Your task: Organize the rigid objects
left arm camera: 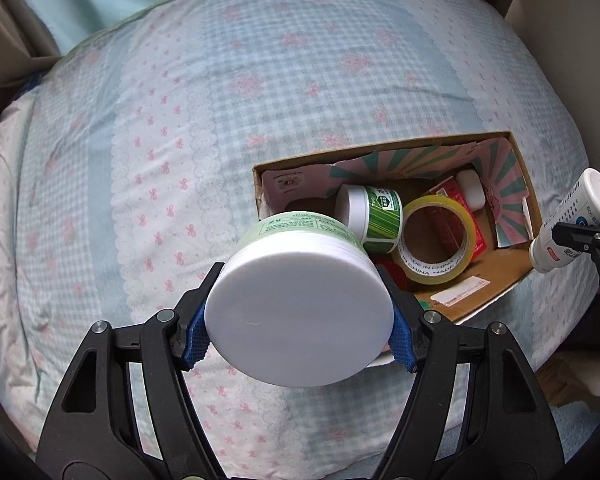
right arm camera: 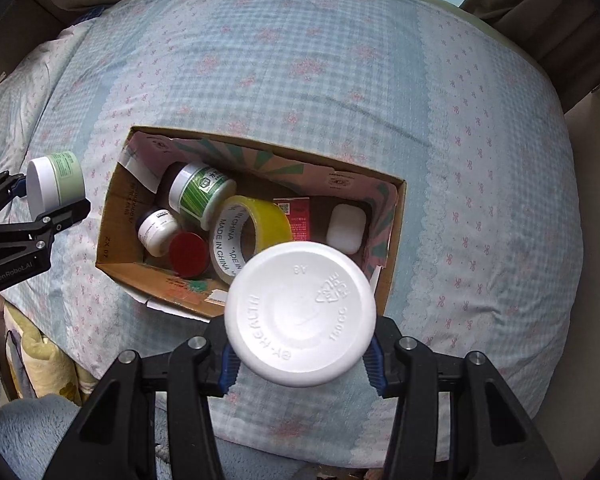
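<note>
Mostly bedspread (left arm camera: pixel 180 120), open box (right arm camera: pixel 116 240) on it with tape (right arm camera: pixel 256 220) and jars half hidden, left gripper (left arm camera: pixel 300 312) clamped on green jar (left arm camera: pixel 300 304) beside box, right gripper (right arm camera: pixel 300 352) clamped on white bottle (right arm camera: pixel 300 316), label unseen.

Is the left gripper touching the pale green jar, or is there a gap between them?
Touching. In the left wrist view the blue pads of the left gripper press both sides of the pale green jar; the right wrist view shows it held too.

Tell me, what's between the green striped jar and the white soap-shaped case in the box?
The yellow tape roll and a red flat packet lie between them, seen best in the right wrist view.
</note>
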`<state>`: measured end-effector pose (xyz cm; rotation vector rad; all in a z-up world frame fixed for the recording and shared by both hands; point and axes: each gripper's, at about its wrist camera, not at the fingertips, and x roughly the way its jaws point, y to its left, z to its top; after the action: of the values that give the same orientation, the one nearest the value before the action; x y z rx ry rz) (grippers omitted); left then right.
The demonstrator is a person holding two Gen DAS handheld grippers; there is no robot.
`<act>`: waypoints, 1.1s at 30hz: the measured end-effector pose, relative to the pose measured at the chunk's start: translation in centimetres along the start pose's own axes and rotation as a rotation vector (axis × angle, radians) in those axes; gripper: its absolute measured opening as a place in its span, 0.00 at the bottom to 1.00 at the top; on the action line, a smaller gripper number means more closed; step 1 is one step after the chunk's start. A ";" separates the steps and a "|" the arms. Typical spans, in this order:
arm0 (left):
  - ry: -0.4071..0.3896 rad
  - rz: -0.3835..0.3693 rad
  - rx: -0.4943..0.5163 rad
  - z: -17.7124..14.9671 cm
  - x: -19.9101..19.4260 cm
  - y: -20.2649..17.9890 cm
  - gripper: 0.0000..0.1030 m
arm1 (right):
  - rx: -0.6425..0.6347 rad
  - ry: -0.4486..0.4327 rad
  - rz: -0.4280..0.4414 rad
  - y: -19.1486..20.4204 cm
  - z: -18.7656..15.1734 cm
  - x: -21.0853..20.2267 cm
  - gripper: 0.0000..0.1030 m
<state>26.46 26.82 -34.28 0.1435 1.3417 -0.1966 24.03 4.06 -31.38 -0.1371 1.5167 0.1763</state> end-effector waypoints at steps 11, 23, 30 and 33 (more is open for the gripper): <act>0.052 -0.003 -0.007 2.5 5.4 -1.1 0.66 | 0.024 0.094 -0.006 -2.2 0.8 5.5 0.45; 0.074 -0.018 0.023 2.3 4.7 -1.9 1.00 | 0.095 0.084 0.102 -3.2 1.2 6.5 1.00; 0.041 -0.035 -0.008 0.3 2.1 -1.7 1.00 | 0.136 0.006 0.115 -3.0 -0.3 4.1 1.00; 0.010 -0.026 -0.001 -0.2 0.5 -2.0 1.00 | 0.151 -0.024 0.118 -3.0 -1.1 2.8 1.00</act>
<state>25.89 24.88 -34.77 0.1261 1.3538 -0.2174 23.67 0.93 -34.32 0.0746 1.5087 0.1562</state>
